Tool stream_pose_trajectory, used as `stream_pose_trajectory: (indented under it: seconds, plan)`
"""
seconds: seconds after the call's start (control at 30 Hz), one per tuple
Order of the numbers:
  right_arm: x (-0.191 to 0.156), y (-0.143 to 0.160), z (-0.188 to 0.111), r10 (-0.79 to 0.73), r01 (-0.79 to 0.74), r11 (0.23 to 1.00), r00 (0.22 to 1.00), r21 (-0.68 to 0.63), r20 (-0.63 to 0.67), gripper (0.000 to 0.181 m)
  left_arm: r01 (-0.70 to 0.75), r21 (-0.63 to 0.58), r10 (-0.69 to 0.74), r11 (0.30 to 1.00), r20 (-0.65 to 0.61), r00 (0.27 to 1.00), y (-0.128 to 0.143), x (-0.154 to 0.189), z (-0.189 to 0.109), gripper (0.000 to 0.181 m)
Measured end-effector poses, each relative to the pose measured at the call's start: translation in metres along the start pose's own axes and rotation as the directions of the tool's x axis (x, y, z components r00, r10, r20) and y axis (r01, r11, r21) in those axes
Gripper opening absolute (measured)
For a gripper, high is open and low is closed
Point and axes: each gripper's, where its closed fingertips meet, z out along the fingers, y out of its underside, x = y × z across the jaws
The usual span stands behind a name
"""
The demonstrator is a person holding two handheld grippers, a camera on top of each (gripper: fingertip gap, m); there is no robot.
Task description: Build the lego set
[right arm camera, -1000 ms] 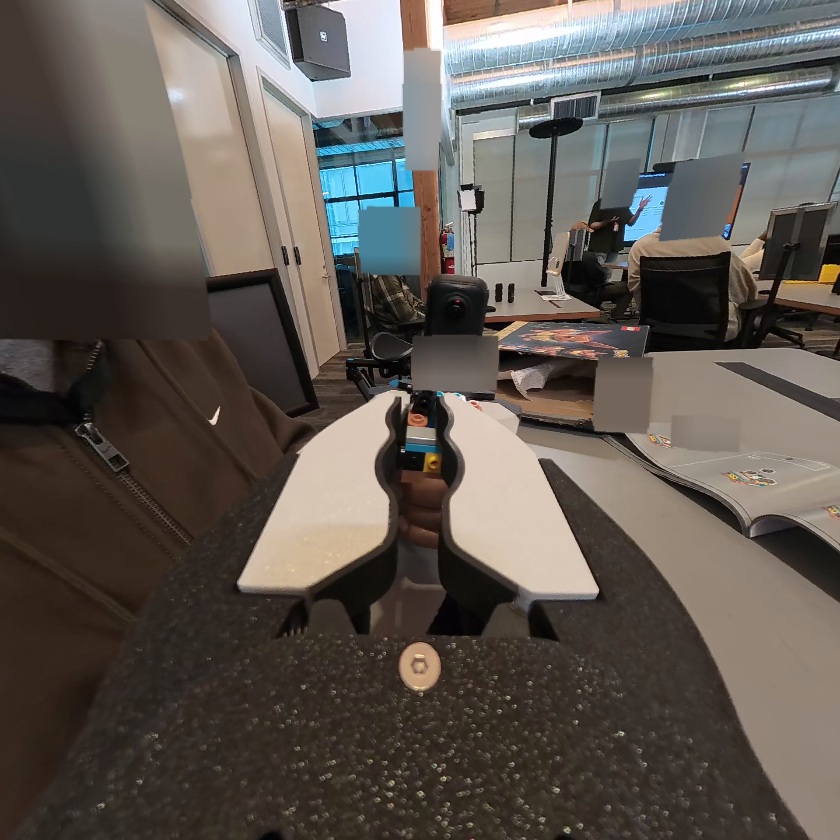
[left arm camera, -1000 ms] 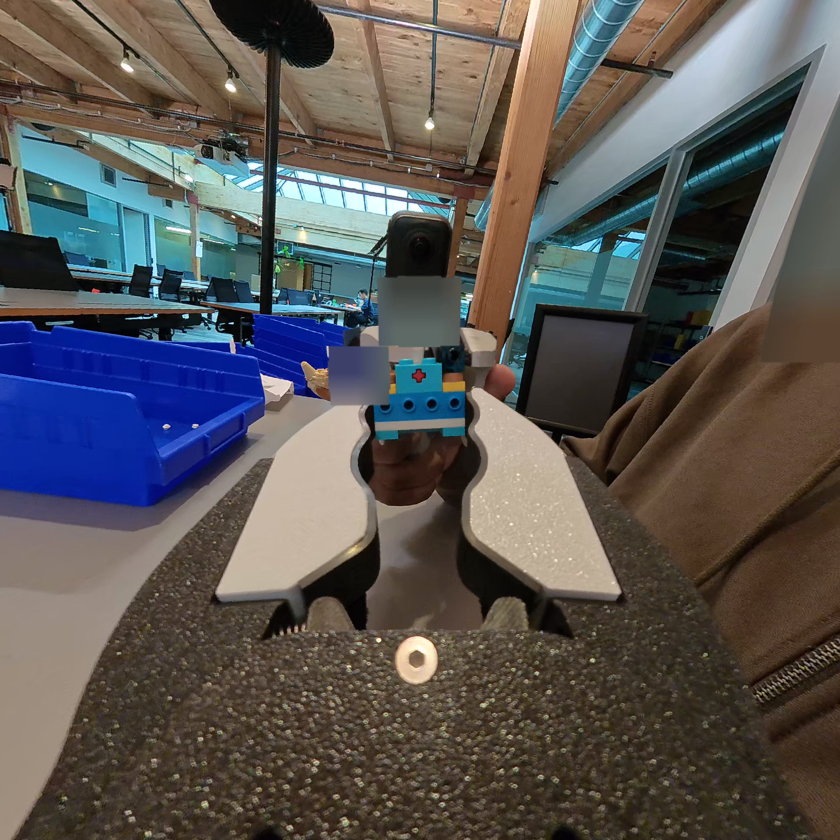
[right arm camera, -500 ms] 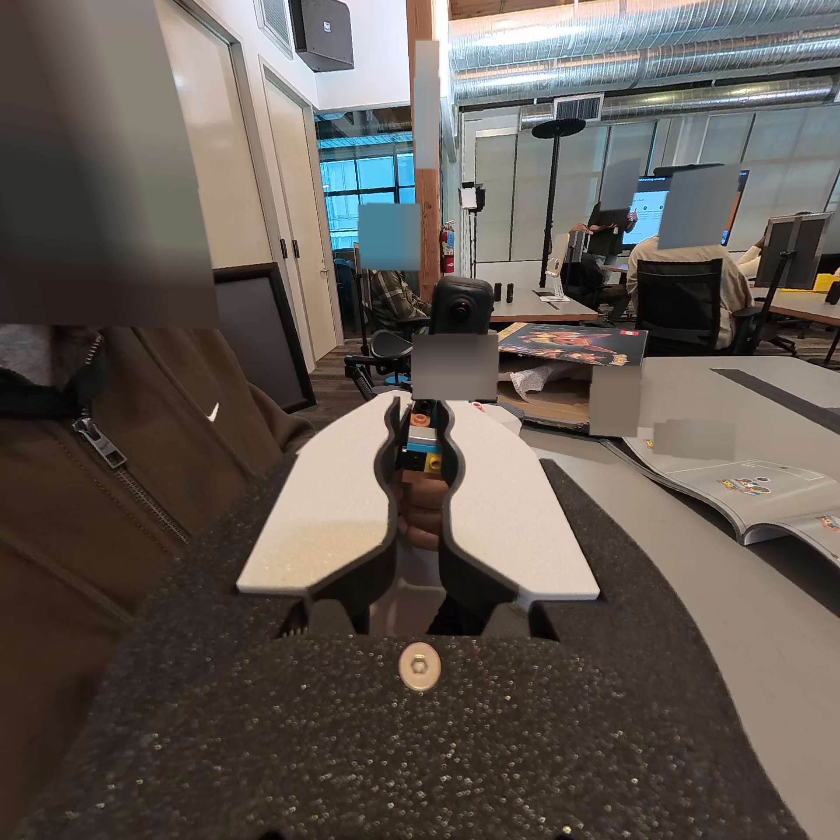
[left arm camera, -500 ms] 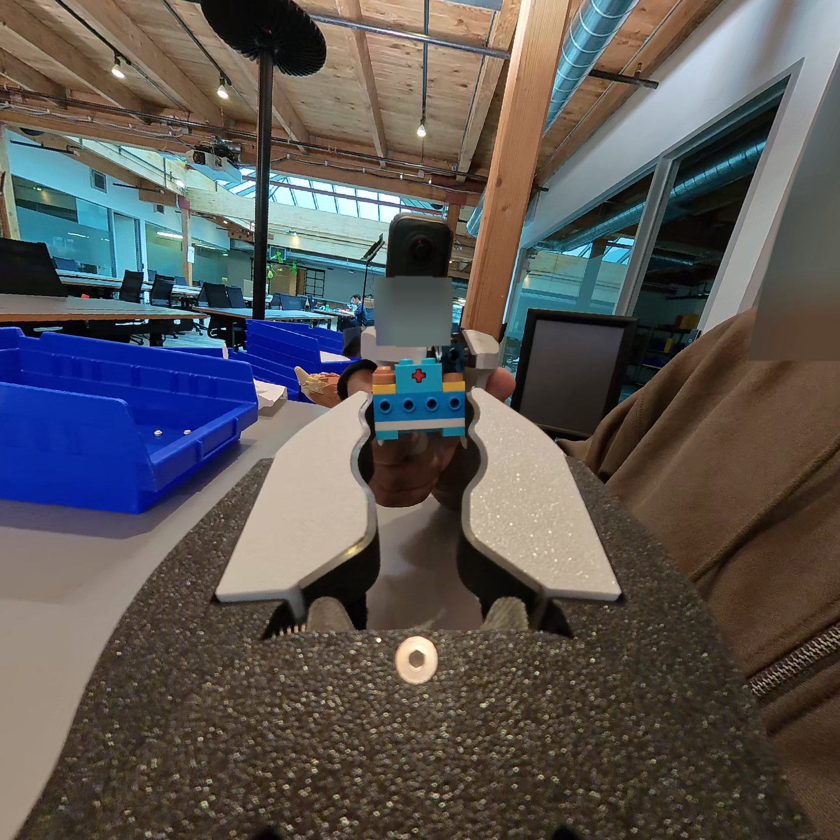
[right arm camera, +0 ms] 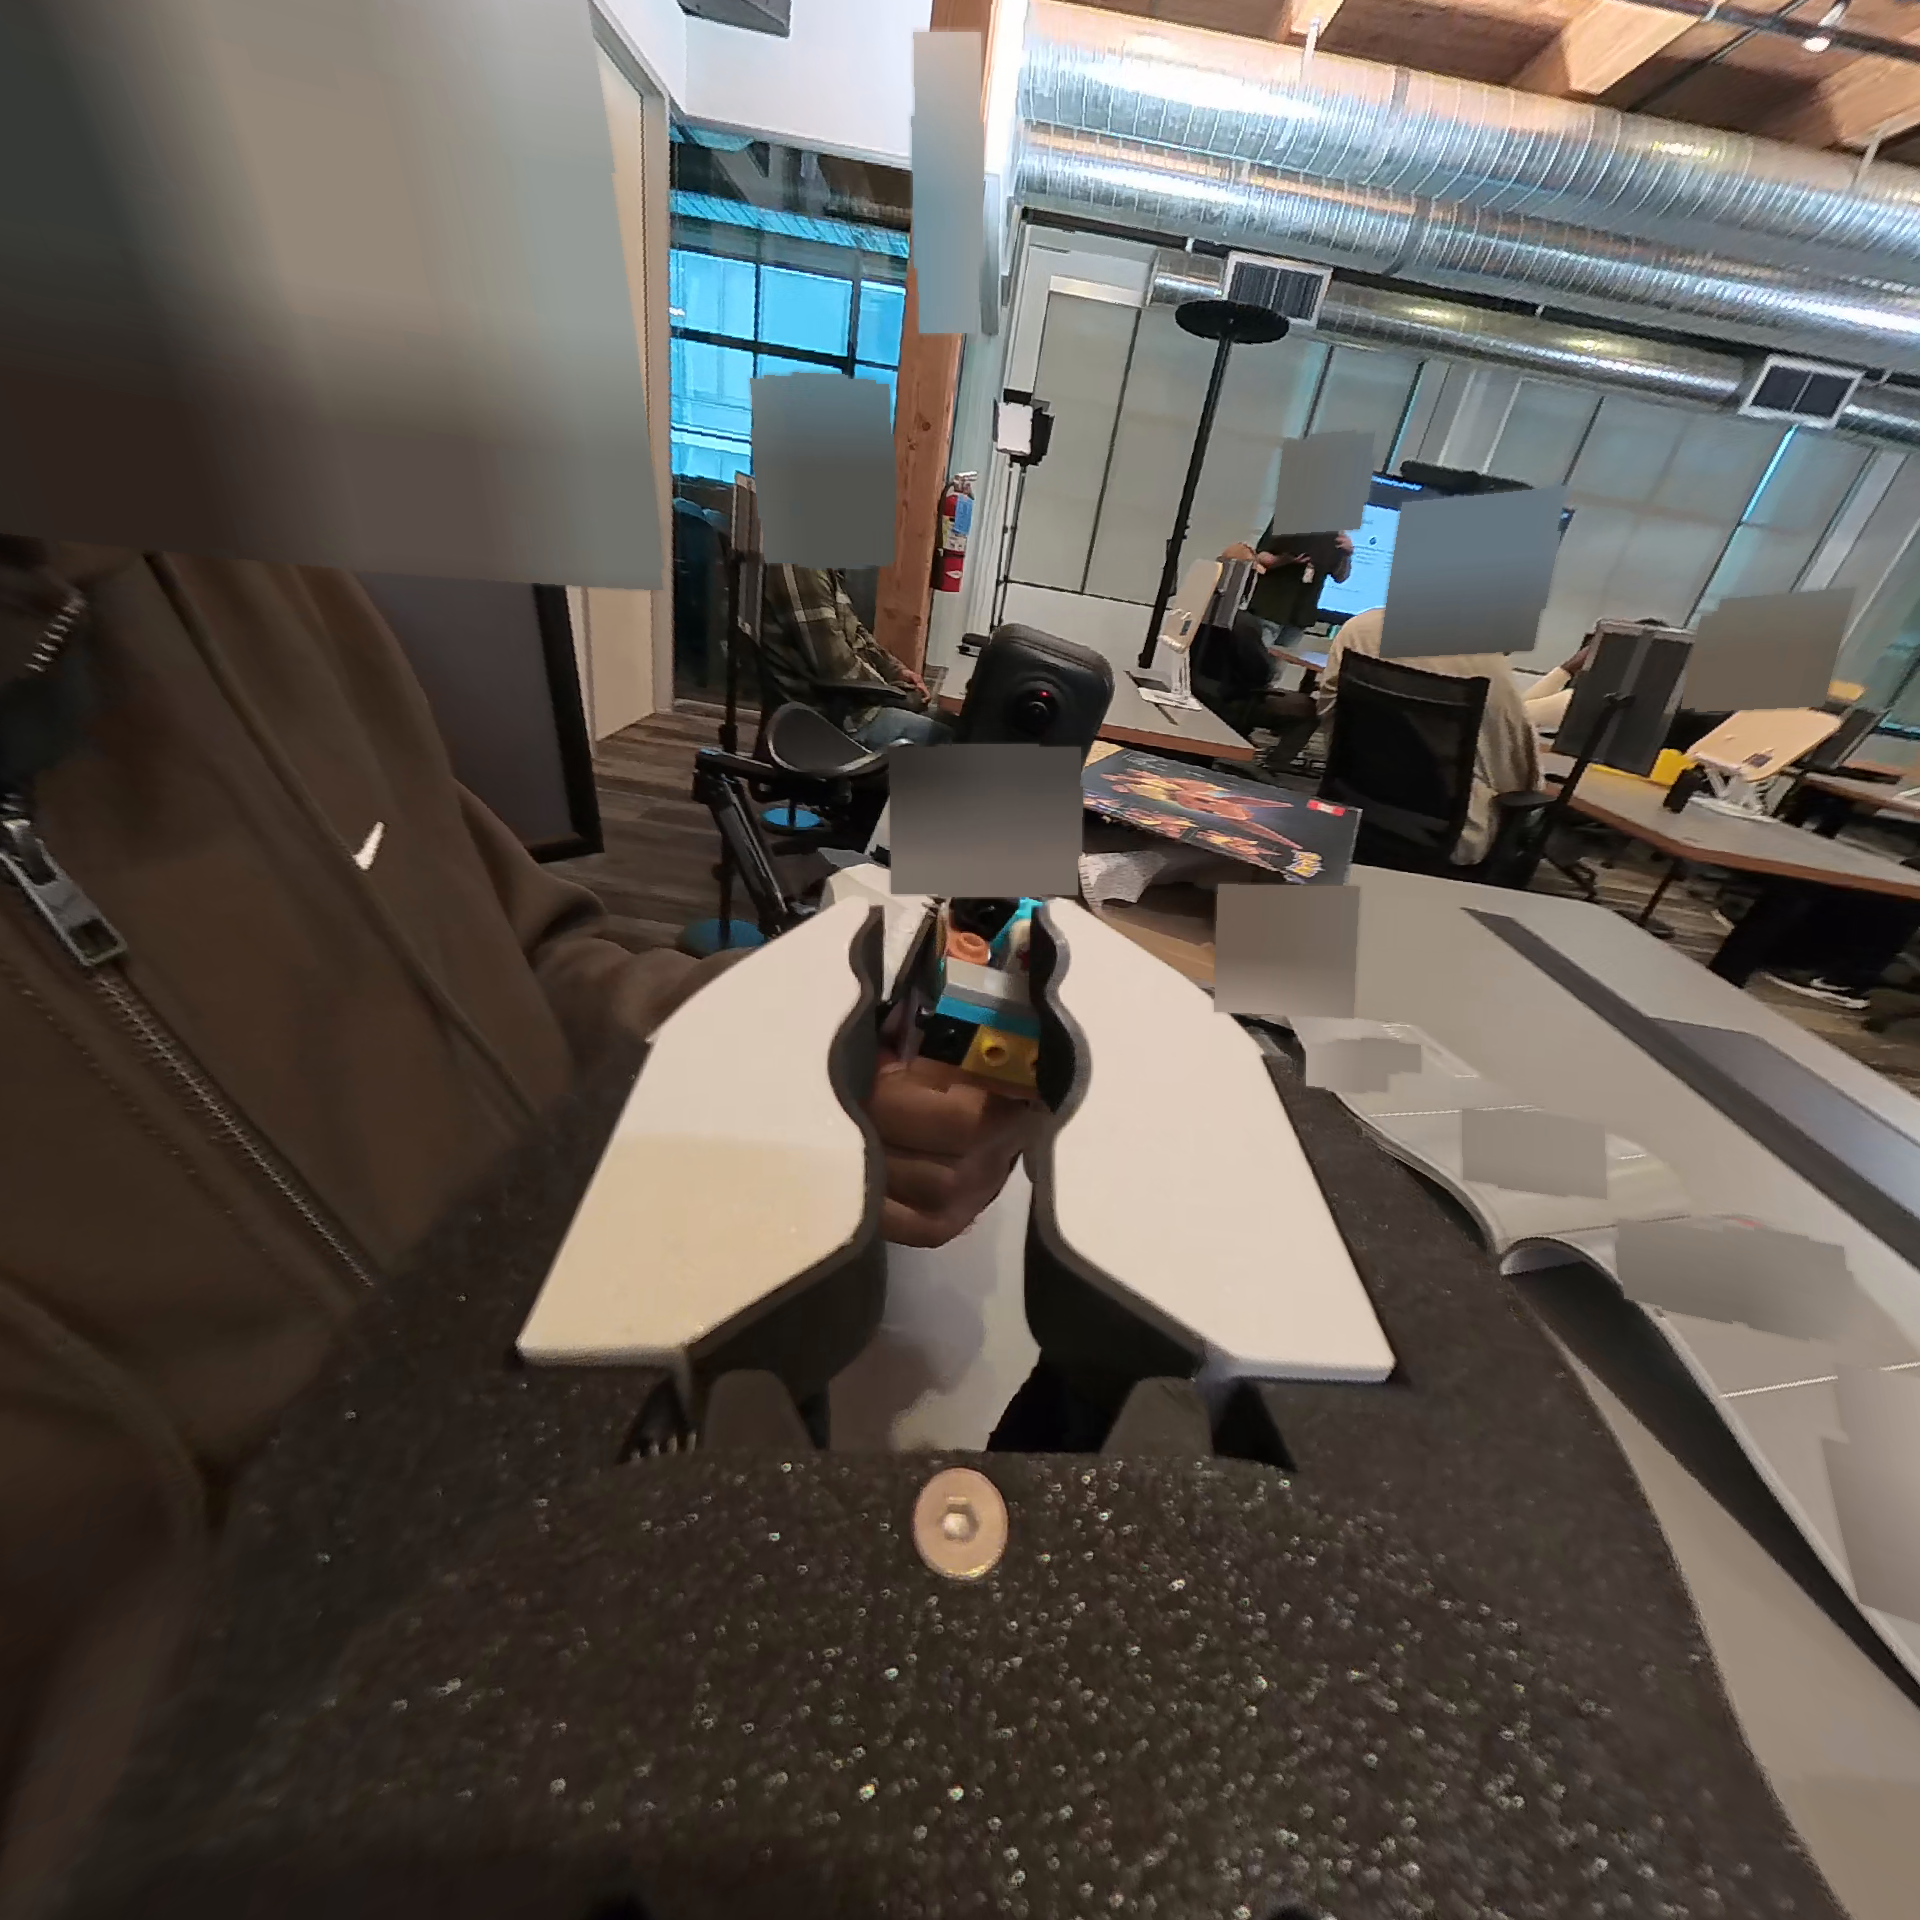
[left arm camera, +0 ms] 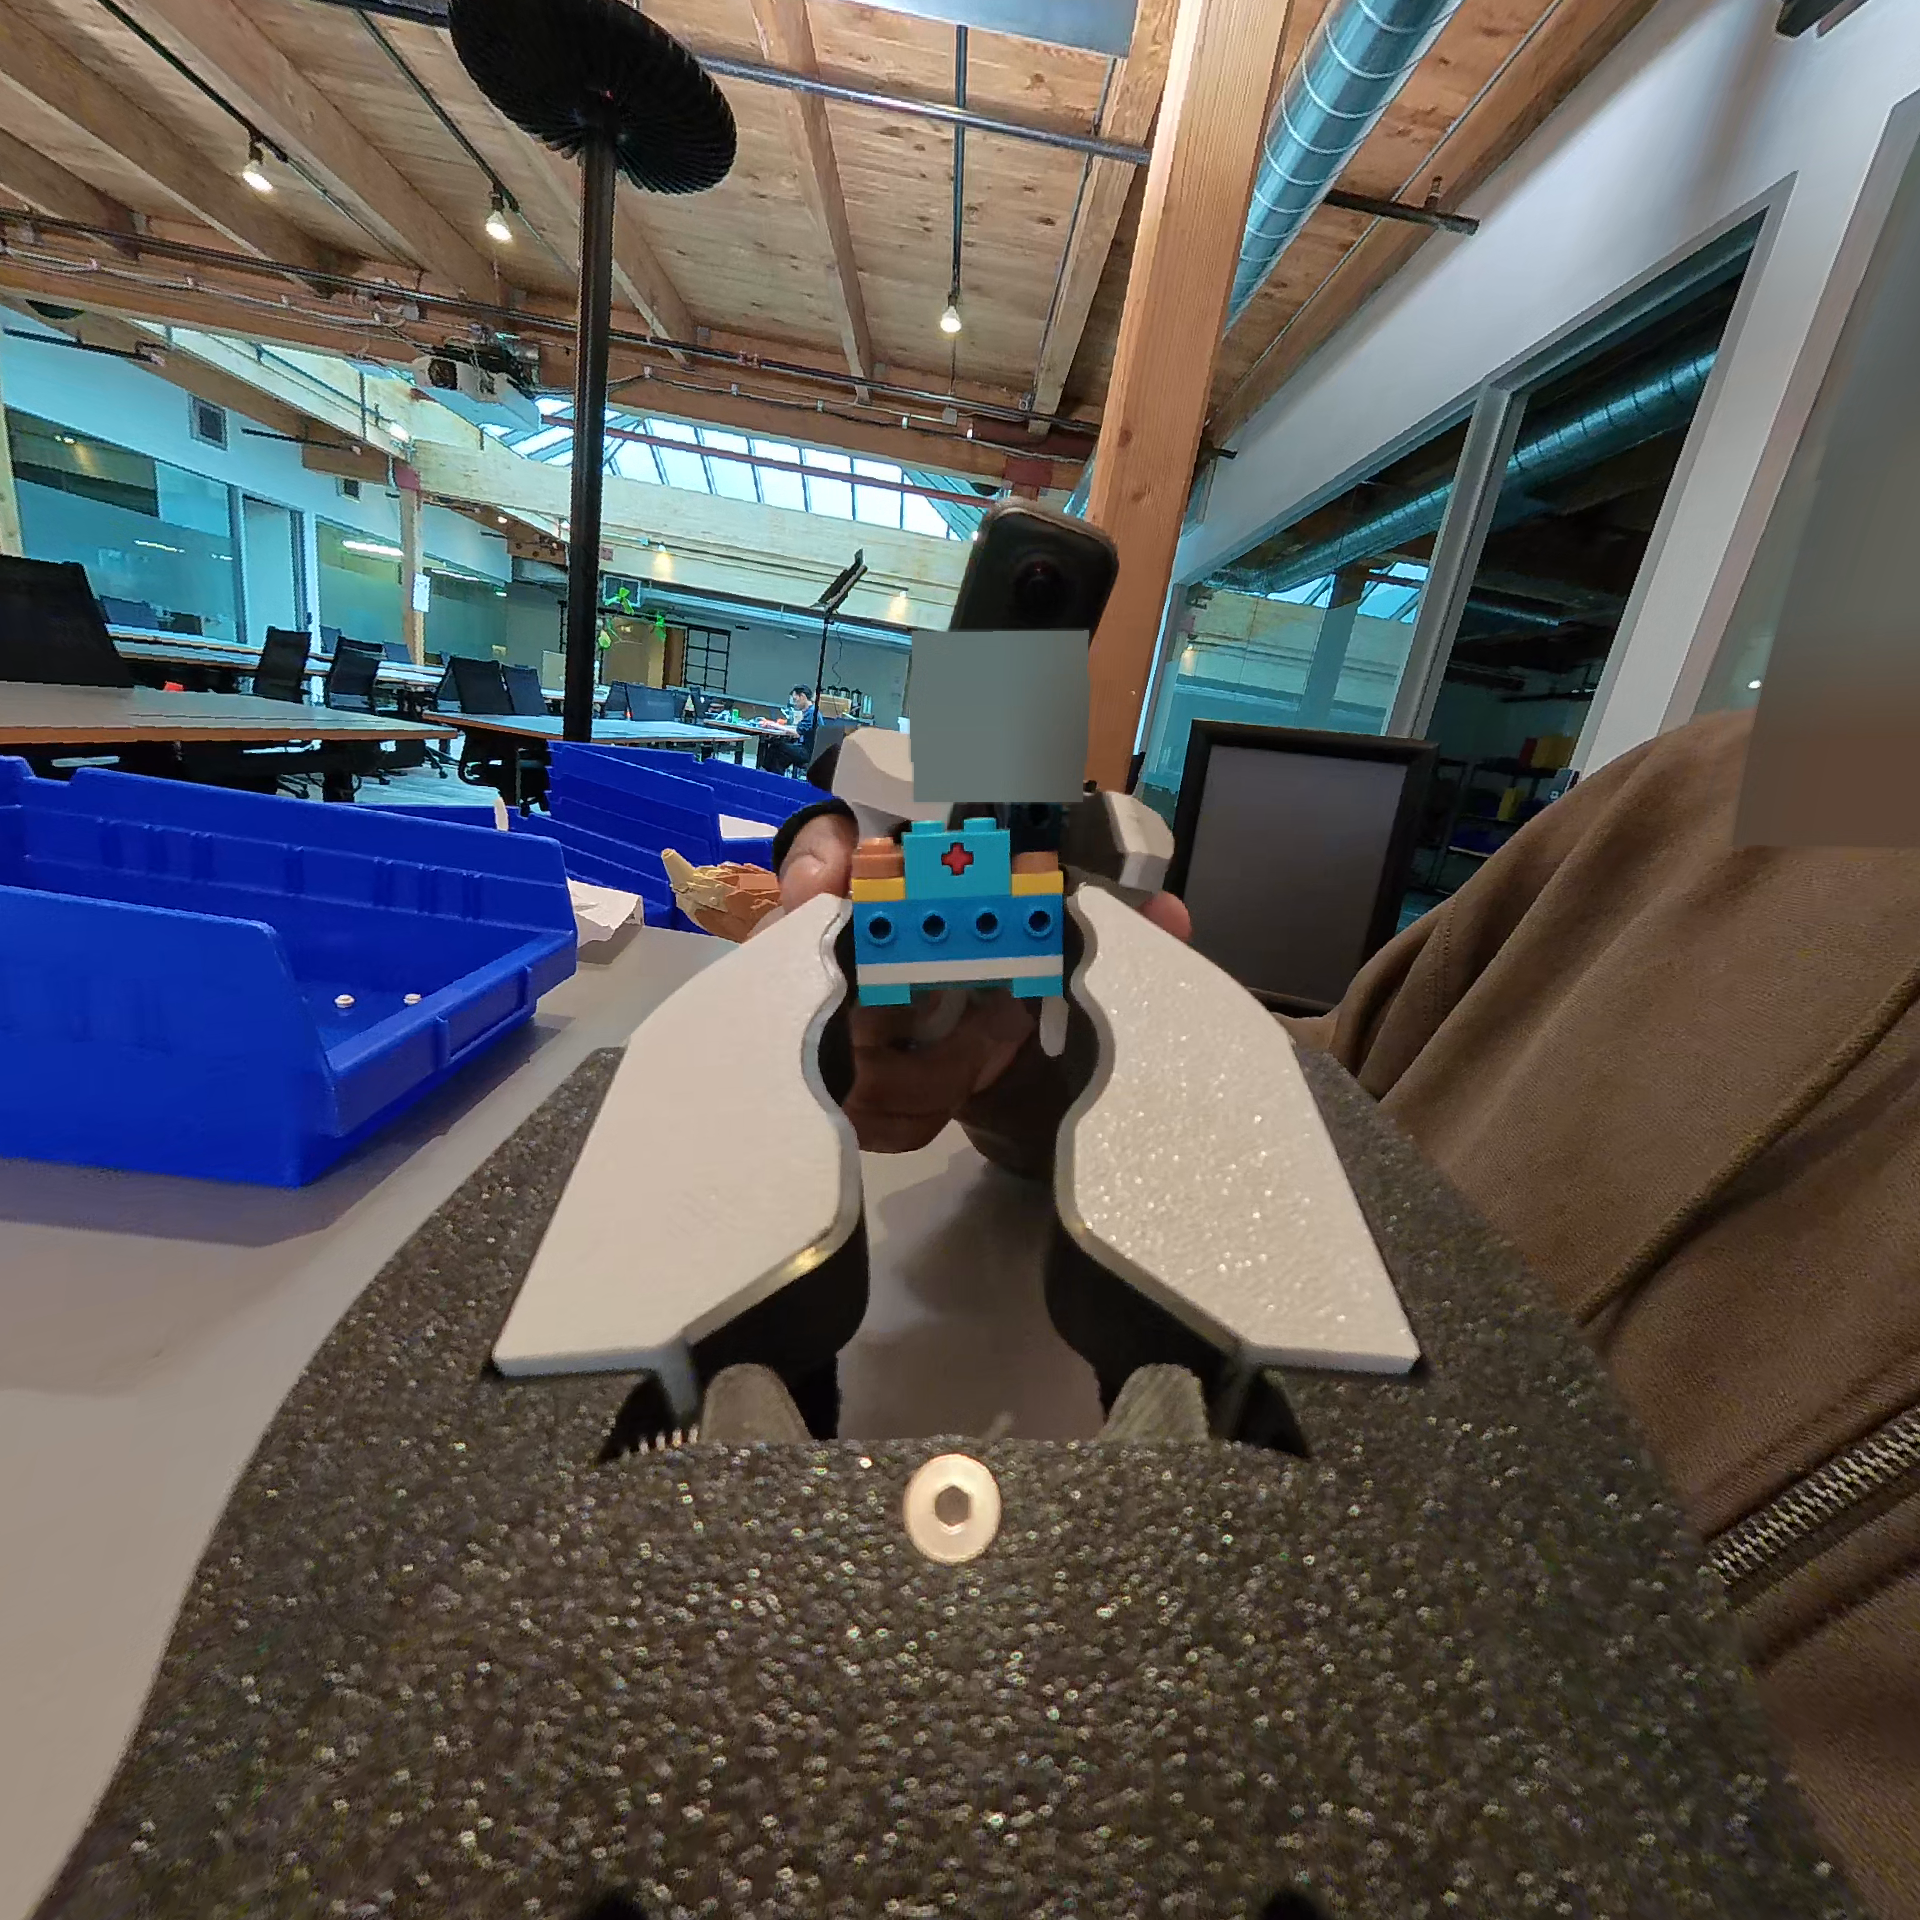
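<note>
Lego assembly (left arm camera: pixel 957 920) | left gripper (left arm camera: pixel 957 961) clamps long sides | right gripper (right arm camera: pixel 961 1003) clamps end | advice: squeeze squarely, support underside, avoid twisting

Brown zip hoodie (right arm camera: pixel 260 935); tongs (left arm camera: pixel 961 935) white-fingered, black speckled body.

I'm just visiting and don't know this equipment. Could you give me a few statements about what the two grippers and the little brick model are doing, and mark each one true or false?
1. Both the left gripper and the right gripper are closed on the lego model. True.
2. The model lies on the table. False: it is held up in the air.
3. A red cross marks the model's top brick. True.
4. The blue bins are red. False: blue.
5. An open booklet lies on the table. True.
</note>
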Motion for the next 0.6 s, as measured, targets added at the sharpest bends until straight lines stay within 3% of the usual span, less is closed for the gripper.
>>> stream_pose_trajectory:
  seconds: [0.33, 0.6]
  plan:
    - [-0.0016, 0.0004, -0.0038, -0.176, 0.174, 0.983, 0.984, -0.049, -0.024, 0.036, 0.005, 0.008, -0.005, 1.000, -0.002, 1.000, -0.0018, -0.0003, -0.0010, 0.037]
    - [0.0009, 0.0039, -0.0026, -0.186, 0.184, 0.980, 0.982, -0.069, -0.023, 0.038, 0.006, 0.005, -0.006, 1.000, 0.000, 1.000, -0.0014, -0.0009, -0.0008, 0.037]
